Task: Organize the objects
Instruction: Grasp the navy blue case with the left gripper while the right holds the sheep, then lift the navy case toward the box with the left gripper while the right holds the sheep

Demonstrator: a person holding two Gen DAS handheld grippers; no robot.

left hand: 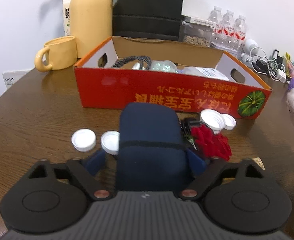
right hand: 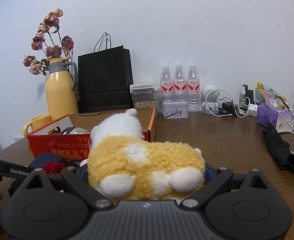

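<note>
A dark blue oval case (left hand: pixel 151 140) lies on the brown table (left hand: pixel 36 110) in front of the red cardboard box (left hand: pixel 167 92). My left gripper (left hand: pixel 147 158) straddles the case; a gap shows beside the left pad (left hand: pixel 95 160), so it is open. White caps (left hand: pixel 84 140) lie left of the case, and two more (left hand: pixel 211 119) lie to its right by a red fabric rose (left hand: pixel 211 142). My right gripper (right hand: pixel 145 170) is shut on a yellow and white plush toy (right hand: pixel 147 160), seen from behind. The box (right hand: pixel 66 150) holds a cable and wrapped items.
A yellow mug (left hand: pixel 56 53), yellow thermos (left hand: pixel 91 20) and black paper bag (right hand: pixel 105 80) stand behind the box. Water bottles (right hand: pixel 179 86), a tin (right hand: pixel 175 109), tangled chargers (right hand: pixel 227 106), a purple tissue pack (right hand: pixel 273 116) and black cloth (right hand: pixel 283 152) fill the right.
</note>
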